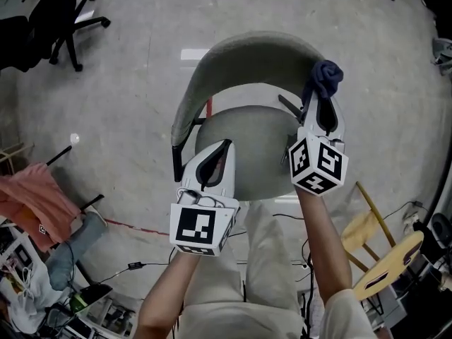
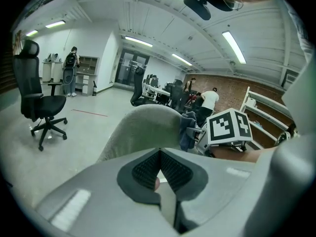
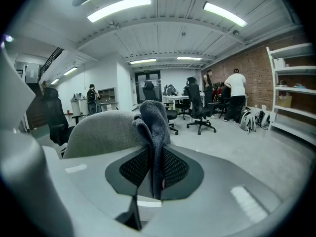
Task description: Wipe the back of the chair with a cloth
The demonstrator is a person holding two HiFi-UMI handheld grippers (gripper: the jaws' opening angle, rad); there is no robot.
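Right jaws: my right gripper (image 3: pixel 155 154) is clamped tight on a fold of the dark blue cloth (image 3: pixel 153 125), and the rest of the cloth is bunched up above the pads.
Left jaws: my left gripper (image 2: pixel 159 154) is closed tip to tip and holds nothing.
Cloth position: at the right end of the chair back (image 1: pixel 240 55), level with its top edge. I cannot confirm that it is touching.
Left gripper position: over the left edge of the seat (image 1: pixel 247 140), well clear of the cloth.
Risk 1: the cloth may pull out of the pads. Cause: only a narrow fold is held, and the fabric back would drag on it during a sweep.
Risk 2: poor wiping coverage. Cause: the cloth is wadded, so little of its face would meet the back.
Risk 3: the chair may shift under a push. Cause: nothing braces it, since my left gripper is not holding it.
Risk 4: the hard jaw tips may scrape the back. Cause: pressing in past the wad.
Count, grippers: two.
Count, cloths: one.
Count, grey chairs: one.
Count, black office chairs in the head view: one (image 1: pixel 49 13), well apart at upper left.
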